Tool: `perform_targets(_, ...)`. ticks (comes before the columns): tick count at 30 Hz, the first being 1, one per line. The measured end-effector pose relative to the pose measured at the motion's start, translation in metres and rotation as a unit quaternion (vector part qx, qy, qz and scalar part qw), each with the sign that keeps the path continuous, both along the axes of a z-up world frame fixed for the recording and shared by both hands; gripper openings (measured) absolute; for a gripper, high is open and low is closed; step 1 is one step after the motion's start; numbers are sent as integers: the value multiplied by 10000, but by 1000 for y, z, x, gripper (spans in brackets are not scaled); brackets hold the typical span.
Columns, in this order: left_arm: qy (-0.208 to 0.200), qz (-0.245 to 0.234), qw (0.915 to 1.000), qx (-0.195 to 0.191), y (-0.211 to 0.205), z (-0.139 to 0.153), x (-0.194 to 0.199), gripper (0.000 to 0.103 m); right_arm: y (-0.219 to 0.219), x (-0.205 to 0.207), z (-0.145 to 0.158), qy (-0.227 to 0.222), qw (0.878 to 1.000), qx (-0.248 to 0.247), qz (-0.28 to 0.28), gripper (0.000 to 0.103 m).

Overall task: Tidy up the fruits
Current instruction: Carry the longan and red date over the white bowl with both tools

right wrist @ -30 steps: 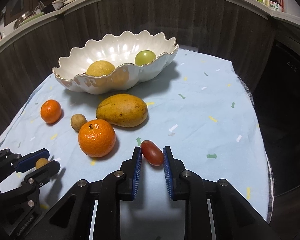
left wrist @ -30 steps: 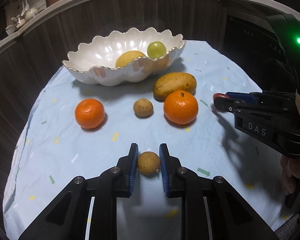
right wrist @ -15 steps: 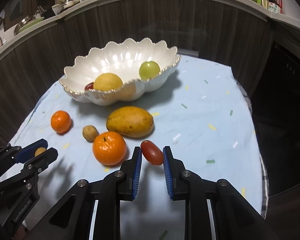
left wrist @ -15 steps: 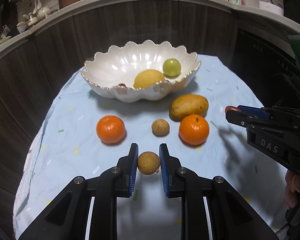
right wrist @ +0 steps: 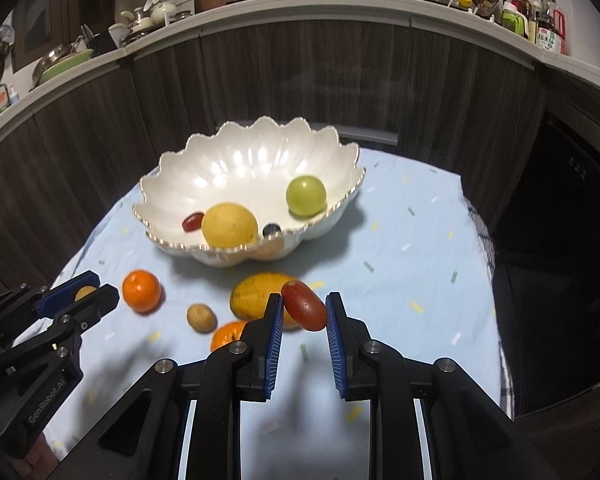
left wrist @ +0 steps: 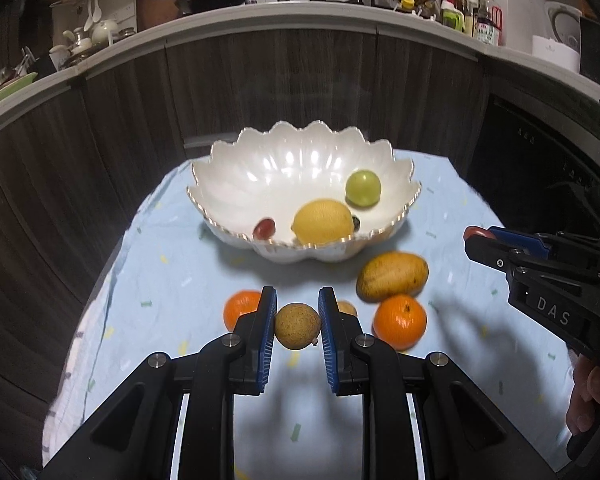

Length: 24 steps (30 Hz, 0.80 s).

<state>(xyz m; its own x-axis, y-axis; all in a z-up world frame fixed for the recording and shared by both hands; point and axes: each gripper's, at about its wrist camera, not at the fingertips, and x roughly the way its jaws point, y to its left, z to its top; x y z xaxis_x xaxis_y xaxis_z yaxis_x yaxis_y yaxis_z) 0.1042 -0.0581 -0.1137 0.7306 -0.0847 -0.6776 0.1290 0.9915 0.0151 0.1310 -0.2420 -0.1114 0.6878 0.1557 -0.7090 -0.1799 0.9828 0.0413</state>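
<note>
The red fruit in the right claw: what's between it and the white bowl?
In the right wrist view, the mango lies between the red fruit in the right claw and the bowl; otherwise only cloth.

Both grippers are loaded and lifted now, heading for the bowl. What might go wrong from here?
The red grape tomato sits tilted between the right gripper pads, so it may slip out. The left gripper holds a round longan that could roll free. Dropped from high, either could bounce off the lemon in the bowl.
</note>
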Motion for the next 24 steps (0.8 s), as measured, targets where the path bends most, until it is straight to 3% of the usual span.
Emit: perform_targets(24,-321,126,9992,-205,20,49,63,22,18,50,52,-494,9987,94,-9,23)
